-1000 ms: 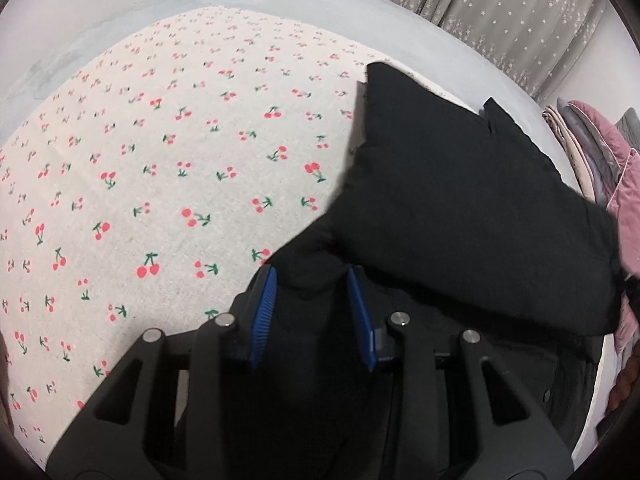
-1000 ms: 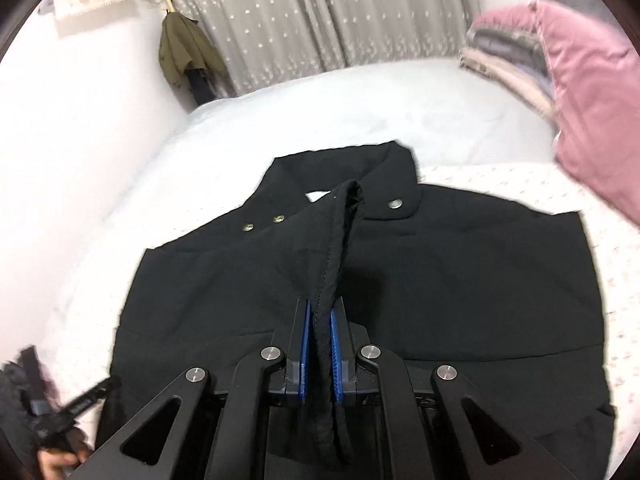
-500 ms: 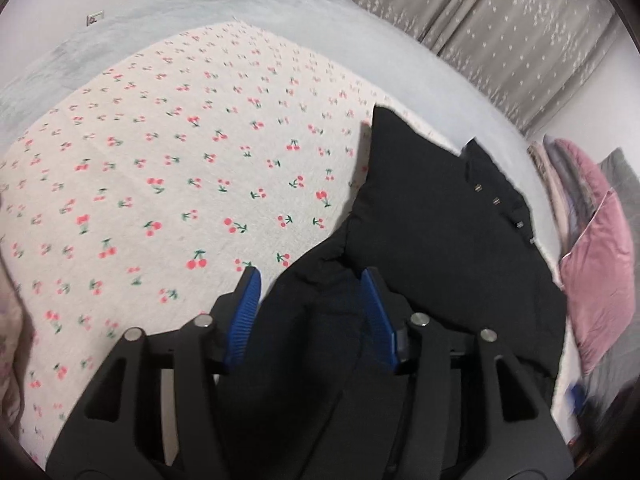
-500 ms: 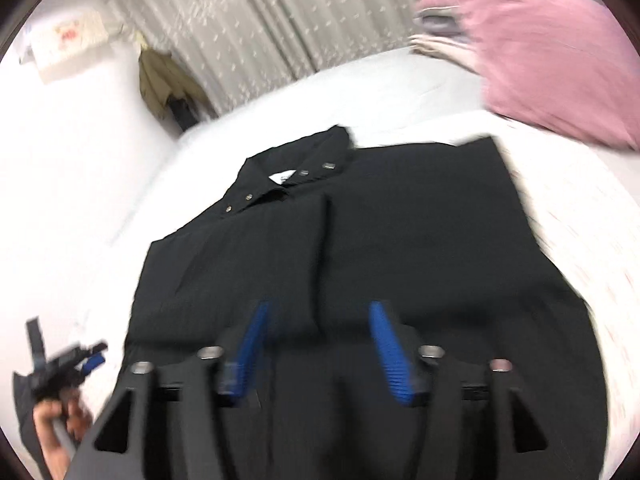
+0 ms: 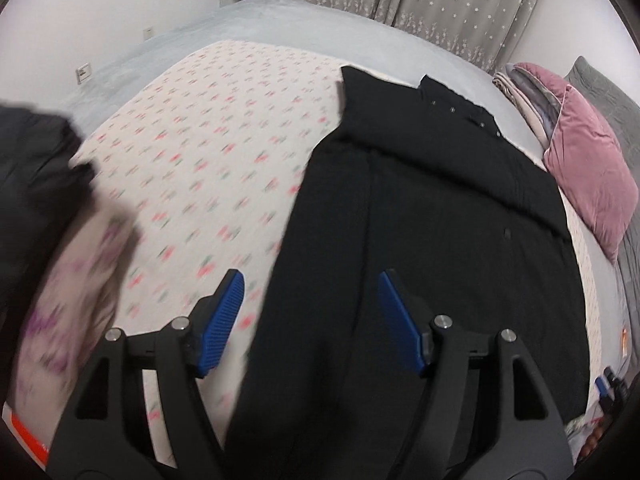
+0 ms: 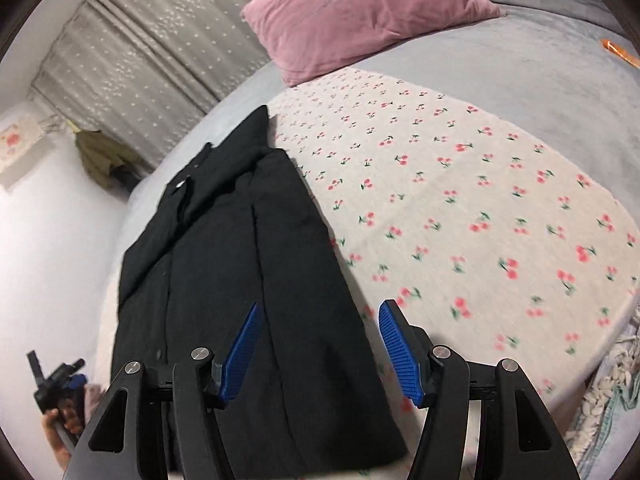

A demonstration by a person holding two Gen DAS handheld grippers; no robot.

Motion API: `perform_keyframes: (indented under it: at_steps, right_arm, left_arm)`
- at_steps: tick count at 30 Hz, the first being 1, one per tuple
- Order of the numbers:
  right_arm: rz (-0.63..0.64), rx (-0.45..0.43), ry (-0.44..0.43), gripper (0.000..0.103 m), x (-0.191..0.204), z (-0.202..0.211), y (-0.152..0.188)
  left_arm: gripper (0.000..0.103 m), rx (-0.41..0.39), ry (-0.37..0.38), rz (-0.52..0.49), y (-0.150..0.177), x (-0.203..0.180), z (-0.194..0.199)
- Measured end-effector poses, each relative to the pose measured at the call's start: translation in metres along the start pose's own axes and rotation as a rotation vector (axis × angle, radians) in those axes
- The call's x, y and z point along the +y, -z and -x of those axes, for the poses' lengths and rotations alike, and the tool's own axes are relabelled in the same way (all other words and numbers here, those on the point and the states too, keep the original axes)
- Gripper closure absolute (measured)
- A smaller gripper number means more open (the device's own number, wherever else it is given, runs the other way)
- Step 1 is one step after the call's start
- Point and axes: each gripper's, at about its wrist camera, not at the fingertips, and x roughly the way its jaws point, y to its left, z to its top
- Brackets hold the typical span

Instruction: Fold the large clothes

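A black coat (image 5: 440, 220) lies flat on the cherry-print sheet (image 5: 208, 152), folded in to a long narrow shape with its snap collar at the far end. My left gripper (image 5: 310, 284) hovers over the coat's near left edge; its jaws are opening and the blue pads (image 5: 224, 320) touch no cloth. In the right wrist view the same coat (image 6: 248, 260) runs away to the upper left. My right gripper (image 6: 320, 308) stands open above its near right edge, nothing pressed between its pads. The other gripper (image 6: 56, 380) shows at lower left, held in a hand.
A pink pillow (image 6: 360, 12) and folded blankets (image 5: 520, 88) sit at the head of the bed, with curtains (image 6: 160, 40) behind. A dark garment (image 5: 28, 184) and a floral cloth (image 5: 72, 300) lie at the left edge. A fringed blanket (image 6: 608, 384) lies at the right.
The right gripper let go of the coat flap it pinched, opened, and swung across to the coat's lower edge. The left gripper widened off the black cloth and drew back.
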Motion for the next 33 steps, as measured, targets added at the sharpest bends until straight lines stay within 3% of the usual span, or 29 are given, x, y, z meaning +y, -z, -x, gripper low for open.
perform_keyframes:
  at_steps: [4, 8, 12, 18, 20, 23, 27, 33]
  right_arm:
    - [0.009, 0.010, -0.035, 0.041, -0.016, 0.014, 0.016]
    - [-0.033, 0.015, -0.108, 0.041, -0.036, 0.024, 0.034]
    - [-0.055, 0.039, -0.124, 0.042, -0.047, 0.016, 0.046]
    - [-0.071, 0.055, -0.237, 0.042, -0.053, 0.010, 0.059]
    - [-0.088, 0.083, -0.248, 0.043, -0.054, -0.001, 0.064]
    - [-0.084, 0.096, -0.263, 0.054, -0.050, -0.011, 0.070]
    - [-0.070, 0.100, -0.281, 0.065, -0.042, -0.022, 0.071]
    - [-0.075, 0.112, -0.305, 0.067, -0.038, -0.033, 0.071]
  left_arm:
    - [0.033, 0.031, -0.006, -0.031, 0.039, 0.031, 0.016]
    - [0.033, 0.069, 0.042, 0.057, 0.081, 0.079, 0.026]
    - [0.033, 0.078, 0.069, 0.082, 0.107, 0.097, 0.026]
    - [0.034, 0.082, 0.161, 0.053, 0.119, 0.078, 0.020]
    - [0.038, 0.085, 0.166, 0.019, 0.120, 0.063, 0.013]
    - [0.049, 0.121, 0.174, -0.021, 0.120, 0.047, -0.001]
    - [0.050, 0.143, 0.166, -0.036, 0.118, 0.037, -0.017]
    - [0.054, 0.146, 0.169, -0.034, 0.112, 0.035, -0.026]
